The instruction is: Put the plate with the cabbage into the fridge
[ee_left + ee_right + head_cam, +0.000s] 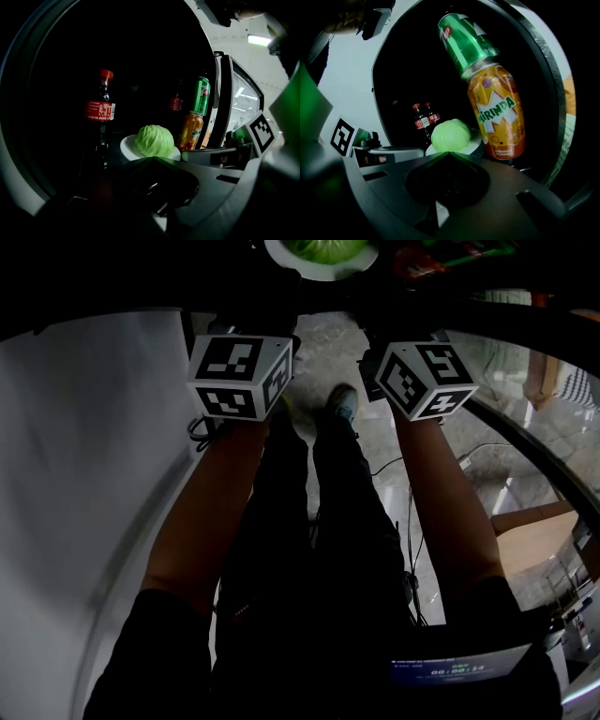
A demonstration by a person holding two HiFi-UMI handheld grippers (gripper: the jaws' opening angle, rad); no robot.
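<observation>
Both left gripper (152,158) and right gripper (447,153) jaws clamp the plate (125,145) rim; we judge it stiff, slick, breakable; cabbage (154,139) loose.

1. The head view looks steeply down from overhead, with the cabbage (323,249) far off at the 12 o'clock edge.
2. The left gripper view faces forward, close to the same cabbage (154,139), with the orange can (191,131) at its 3 o'clock.
3. The right gripper view shares both, also close: cabbage (450,134) central, can (499,112) at its 2 o'clock.

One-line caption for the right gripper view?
Right gripper holds the plate with cabbage in the fridge, beside an orange can.
</observation>
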